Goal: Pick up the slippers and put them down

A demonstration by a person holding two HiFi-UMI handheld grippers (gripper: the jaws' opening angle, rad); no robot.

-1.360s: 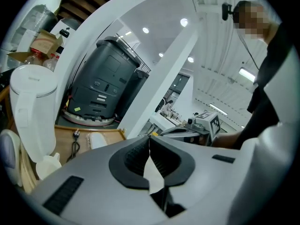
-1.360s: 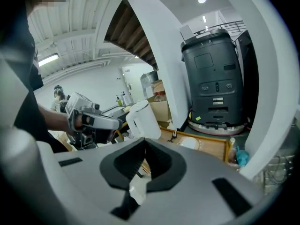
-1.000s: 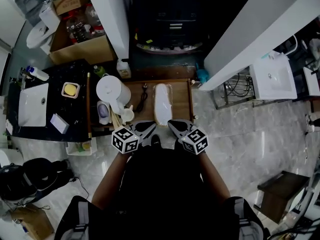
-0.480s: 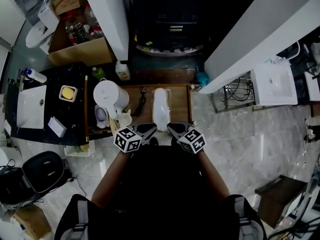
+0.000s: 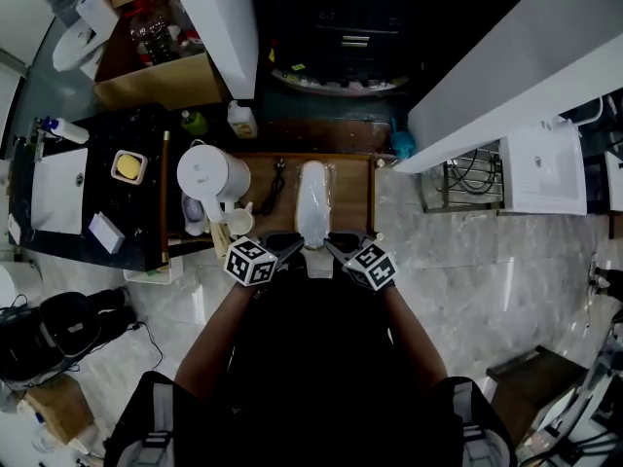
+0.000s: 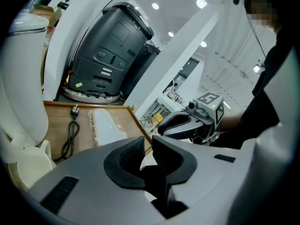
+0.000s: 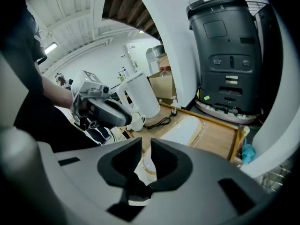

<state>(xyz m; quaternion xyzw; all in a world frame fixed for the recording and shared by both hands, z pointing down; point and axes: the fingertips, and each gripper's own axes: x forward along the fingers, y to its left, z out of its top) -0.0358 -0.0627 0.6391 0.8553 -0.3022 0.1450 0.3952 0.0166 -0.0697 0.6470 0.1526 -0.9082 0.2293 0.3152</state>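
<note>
White and wrapped in clear film, the slippers [image 5: 312,202] lie lengthwise down the middle of the wooden worktop [image 5: 352,197]. Their near end points at the person, and a black power cord [image 5: 275,191] lies just beside them on the left, with a white kettle [image 5: 214,171] beyond it. The left gripper [image 5: 290,246] and the right gripper [image 5: 336,244] hang side by side at that near end. Both sets of jaws are opening but only a narrow slit apart, and nothing sits between the pads of either. The step in hand looks like the reach for the pick-up. To do it well, the jaws probably need to spread much wider before they come down, so the pads can straddle the pack's edges and not push it away. One gripper on each side of the near end should keep the pack level. The film looks slippery, so a firm bite on the slipper body seems wiser than pinching loose wrap, and the left gripper should stay clear of the cord.
</note>
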